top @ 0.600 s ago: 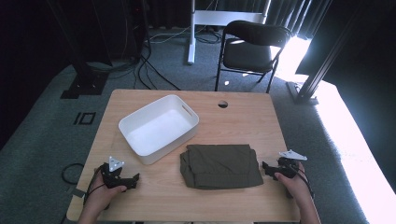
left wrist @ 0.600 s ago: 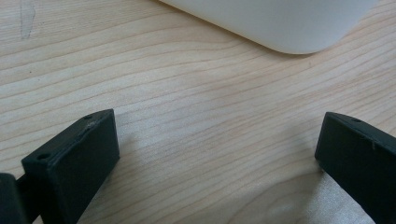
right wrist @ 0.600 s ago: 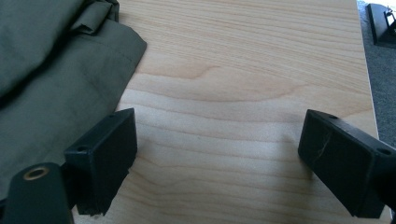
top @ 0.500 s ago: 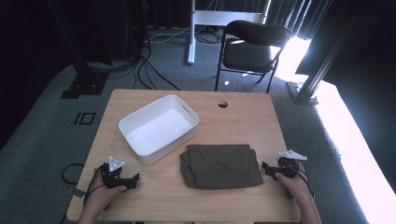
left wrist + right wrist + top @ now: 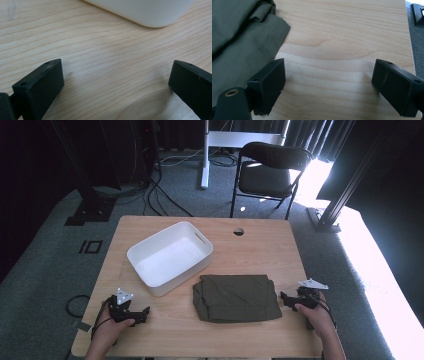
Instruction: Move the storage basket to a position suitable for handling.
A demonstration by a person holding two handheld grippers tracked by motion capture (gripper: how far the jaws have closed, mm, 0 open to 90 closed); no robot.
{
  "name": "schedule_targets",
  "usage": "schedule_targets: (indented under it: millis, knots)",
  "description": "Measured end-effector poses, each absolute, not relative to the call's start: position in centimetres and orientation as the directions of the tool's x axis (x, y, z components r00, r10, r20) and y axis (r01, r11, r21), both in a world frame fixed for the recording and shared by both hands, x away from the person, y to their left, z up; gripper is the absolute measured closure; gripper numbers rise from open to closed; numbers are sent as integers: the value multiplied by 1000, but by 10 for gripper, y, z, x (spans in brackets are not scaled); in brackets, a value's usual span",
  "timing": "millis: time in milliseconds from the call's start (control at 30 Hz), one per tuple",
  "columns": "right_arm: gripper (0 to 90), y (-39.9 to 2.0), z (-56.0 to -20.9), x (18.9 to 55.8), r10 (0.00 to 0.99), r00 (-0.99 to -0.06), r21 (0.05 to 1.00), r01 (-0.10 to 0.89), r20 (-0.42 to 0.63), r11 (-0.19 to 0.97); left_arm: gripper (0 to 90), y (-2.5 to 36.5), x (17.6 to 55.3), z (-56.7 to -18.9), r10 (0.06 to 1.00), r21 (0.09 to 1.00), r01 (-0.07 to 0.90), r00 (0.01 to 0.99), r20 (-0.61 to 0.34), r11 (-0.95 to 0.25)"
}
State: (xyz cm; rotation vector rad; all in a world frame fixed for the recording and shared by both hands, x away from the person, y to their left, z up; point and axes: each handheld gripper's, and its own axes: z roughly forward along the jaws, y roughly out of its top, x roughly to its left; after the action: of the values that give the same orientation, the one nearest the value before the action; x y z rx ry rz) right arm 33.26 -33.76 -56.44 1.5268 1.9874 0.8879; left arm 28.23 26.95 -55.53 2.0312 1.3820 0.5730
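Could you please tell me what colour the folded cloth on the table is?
The folded cloth is dark olive green, plain with no pattern; the high view shows it best.

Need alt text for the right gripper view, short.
The right hand-held gripper has its two black jaws wide apart over bare light-wood table, nothing between them. A folded olive-green cloth lies at upper left, its edge close to one jaw.

wooden table (image 5: 250,245), black folding chair (image 5: 270,170), floor cables (image 5: 165,195)
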Motion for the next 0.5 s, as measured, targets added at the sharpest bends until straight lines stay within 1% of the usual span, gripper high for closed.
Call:
schedule_targets:
  millis: [33, 267, 500]
  knots:
    - [129, -337, -564, 334, 964, -265, 738, 653, 12, 170, 11, 269, 283, -555, 934, 697, 667, 358, 10, -263]
    - [126, -335, -552, 345, 964, -264, 757, 634, 22, 156, 11, 269, 285, -550, 933, 703, 663, 359, 2, -256]
    - [123, -328, -537, 357, 958, -287, 781, 604, 26, 160, 11, 269, 286, -547, 935, 709, 661, 355, -5, -248]
